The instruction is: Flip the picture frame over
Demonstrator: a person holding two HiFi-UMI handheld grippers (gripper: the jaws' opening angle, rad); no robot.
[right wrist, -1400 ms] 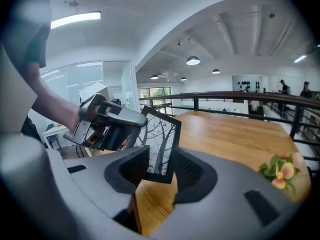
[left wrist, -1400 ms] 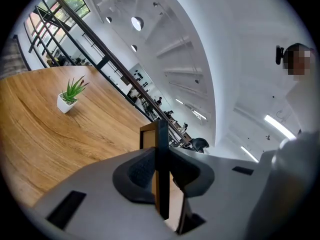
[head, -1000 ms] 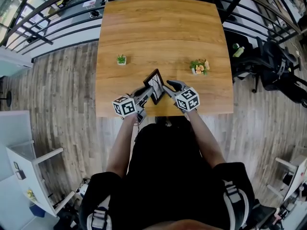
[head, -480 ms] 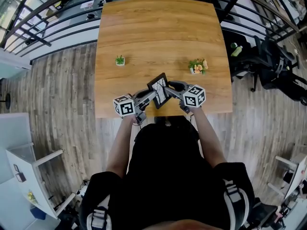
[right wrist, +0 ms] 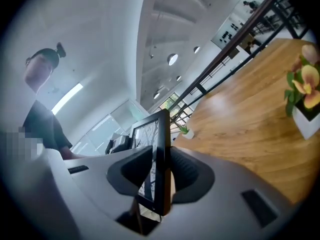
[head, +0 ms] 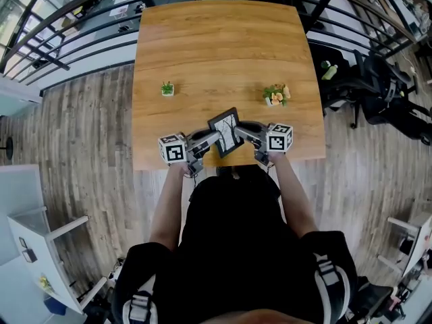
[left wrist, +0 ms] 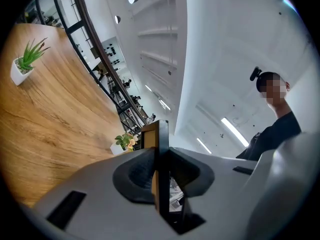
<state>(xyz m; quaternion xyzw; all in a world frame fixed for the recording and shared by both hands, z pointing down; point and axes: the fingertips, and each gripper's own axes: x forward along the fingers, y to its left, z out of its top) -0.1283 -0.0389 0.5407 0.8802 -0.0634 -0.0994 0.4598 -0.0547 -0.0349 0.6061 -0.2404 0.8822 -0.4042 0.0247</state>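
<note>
The picture frame (head: pixel 225 132) is held up off the bench (head: pixel 223 39), over its near edge, and is gripped from both sides. The left gripper (head: pixel 210 138) is clamped on the frame's left edge. In the left gripper view its fingers (left wrist: pixel 134 176) are seen only part-way open, pads pressed on both faces of the thin black border. The right gripper (head: pixel 241 133) is set on the opp. edge. Its fingers (right wrist: pixel 189 176) have just been closing and are now pressed on the frame, which sits edge-on btwn them. The frame is tilted, w/ the branch print turned up toward the head view. 2 pots are seen further back on the bench, well apart from the frame: a green plant (head: pixel 167 88) and a flowering plant (head: pixel 277 94).
</note>
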